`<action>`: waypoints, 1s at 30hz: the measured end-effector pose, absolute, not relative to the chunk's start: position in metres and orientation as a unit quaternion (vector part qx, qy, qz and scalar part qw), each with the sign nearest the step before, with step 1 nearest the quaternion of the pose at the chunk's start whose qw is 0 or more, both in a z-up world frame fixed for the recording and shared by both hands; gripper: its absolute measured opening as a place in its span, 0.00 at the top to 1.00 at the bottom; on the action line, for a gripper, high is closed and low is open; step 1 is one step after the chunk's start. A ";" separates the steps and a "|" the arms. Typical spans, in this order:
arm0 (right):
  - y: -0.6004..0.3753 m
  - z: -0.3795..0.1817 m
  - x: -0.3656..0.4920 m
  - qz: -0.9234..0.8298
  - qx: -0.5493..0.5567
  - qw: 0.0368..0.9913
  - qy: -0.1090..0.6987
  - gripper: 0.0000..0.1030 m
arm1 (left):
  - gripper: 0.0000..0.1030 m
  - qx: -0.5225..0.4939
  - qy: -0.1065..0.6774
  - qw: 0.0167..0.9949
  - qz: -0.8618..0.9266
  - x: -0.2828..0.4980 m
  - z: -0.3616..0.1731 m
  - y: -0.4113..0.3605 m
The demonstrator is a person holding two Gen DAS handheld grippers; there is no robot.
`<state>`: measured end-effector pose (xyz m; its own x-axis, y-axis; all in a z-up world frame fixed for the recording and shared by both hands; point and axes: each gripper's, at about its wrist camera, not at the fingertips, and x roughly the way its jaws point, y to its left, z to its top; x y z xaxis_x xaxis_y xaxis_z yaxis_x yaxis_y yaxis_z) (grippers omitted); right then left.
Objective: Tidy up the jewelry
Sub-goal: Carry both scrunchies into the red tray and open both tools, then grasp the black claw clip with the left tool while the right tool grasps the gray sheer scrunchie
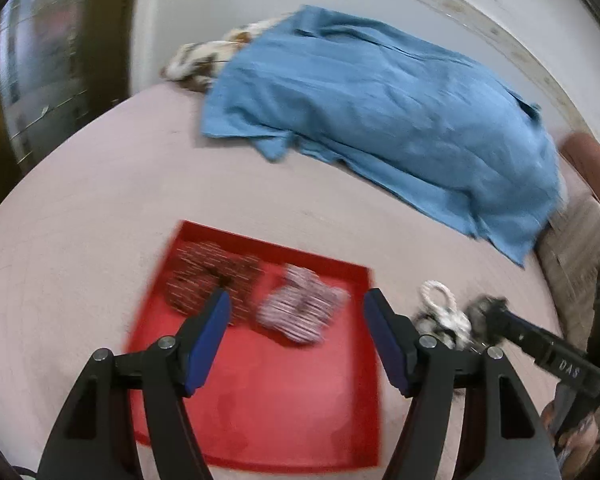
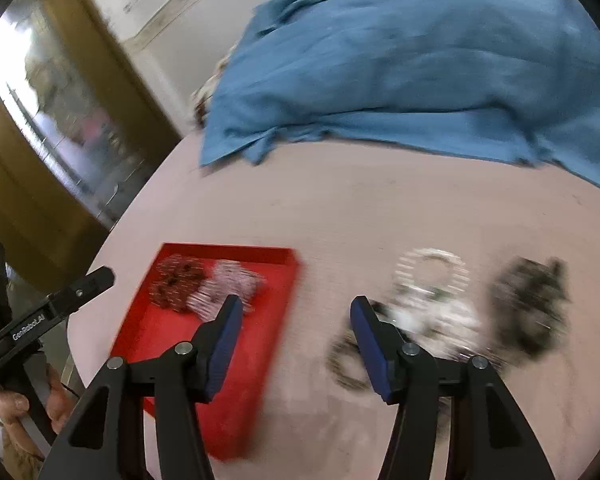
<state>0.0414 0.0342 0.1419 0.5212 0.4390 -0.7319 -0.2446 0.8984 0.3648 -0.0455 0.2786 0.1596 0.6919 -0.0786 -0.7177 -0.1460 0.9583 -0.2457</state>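
A red tray point(image 1: 260, 392) lies on the pink bed point(image 1: 80, 240), and two heaps of beaded jewelry sit side by side in its far half: a dark red heap point(image 1: 208, 276) toward the far left corner and a pink-and-white heap point(image 1: 300, 304) touching it on the right. The left gripper point(image 1: 296, 312) hangs above the tray with its jaws spread and nothing between them, the blue pads well apart. The right gripper point(image 2: 296, 316) hovers over the bed just right of the tray, its jaws likewise spread and empty. More jewelry lies loose on the bed to the right of the tray: a white beaded ring point(image 2: 432, 272) with a blurred whitish pile point(image 2: 440, 316) just in front of it, a dark loop point(image 2: 344, 364) nearer the camera, and a black heap point(image 2: 532, 308) farthest right. Both views are smeared, so single pieces cannot be told apart. A blue cloth point(image 1: 380, 112) is spread across the far part of the bed, well apart from the tray.
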 end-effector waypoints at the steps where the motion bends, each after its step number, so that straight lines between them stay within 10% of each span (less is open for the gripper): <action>1: 0.019 0.143 0.035 0.188 0.111 0.868 0.446 0.37 | 0.34 -0.138 0.393 0.909 0.010 -0.047 0.160 0.268; 13: -0.152 0.110 -0.014 0.060 0.168 0.869 0.462 0.35 | 0.34 -0.054 0.441 0.889 -0.107 -0.053 0.124 0.110; 30: -0.141 0.081 0.051 0.097 0.181 0.863 0.462 0.35 | 0.38 -0.020 0.492 0.858 -0.150 -0.011 0.057 0.035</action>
<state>0.0507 -0.1407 0.0809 0.5543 0.3349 -0.7620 0.0003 0.9154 0.4025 -0.0109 0.0352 0.0573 0.4715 -0.2771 -0.8372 0.2374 0.9542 -0.1821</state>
